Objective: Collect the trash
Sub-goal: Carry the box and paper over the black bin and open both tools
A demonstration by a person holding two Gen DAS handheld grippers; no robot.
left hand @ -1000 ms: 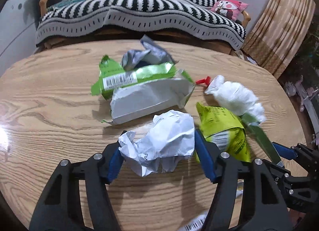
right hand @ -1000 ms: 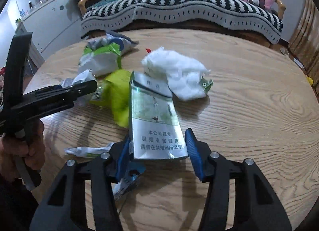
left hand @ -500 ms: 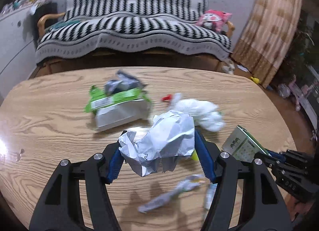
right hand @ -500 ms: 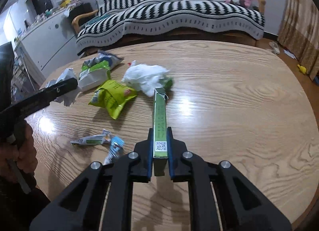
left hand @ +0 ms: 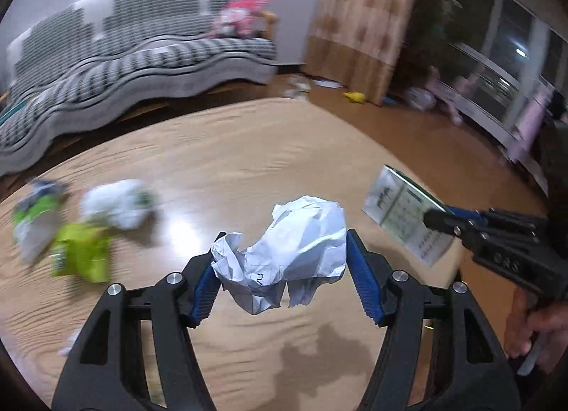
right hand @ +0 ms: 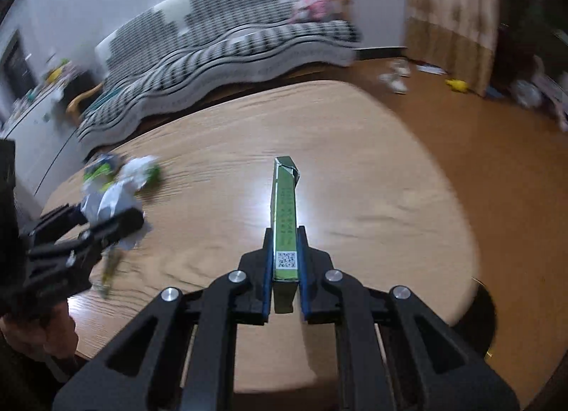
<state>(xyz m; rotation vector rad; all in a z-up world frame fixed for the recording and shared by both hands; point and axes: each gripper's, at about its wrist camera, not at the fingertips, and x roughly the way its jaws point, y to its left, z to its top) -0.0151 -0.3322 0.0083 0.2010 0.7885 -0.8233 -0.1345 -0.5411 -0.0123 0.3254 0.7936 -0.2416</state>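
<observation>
Nearest me, my left gripper [left hand: 280, 262] had its jaws clenched on the paper ball [left hand: 287, 247], pinched across its widest part so the loose crumples could not slip out. The ball hung clear above the surface [left hand: 248, 148], which I judged deliberate: lifted, it could travel without dragging other litter along.

At three o'clock from it, my right gripper [right hand: 284, 265] had its jaws clamped tight on the carton [right hand: 284, 219], gripped flat across its thin faces at the near end, so the long body stuck straight out toward twelve o'clock. Holding it edge-on like that kept the squashed box stiff. It too was off the surface.

With both jaws loaded, I judged I was carrying the two pieces to a bin, though no bin showed in either view.

Farther out, at ten o'clock, the remaining trash lay blurred on the surface: a yellow-green wrapper [left hand: 83, 251], a white wad [left hand: 119, 203] just behind it, and a green-and-grey packet [left hand: 35, 212] beside them. Beyond stood the striped sofa [left hand: 124, 52].
</observation>
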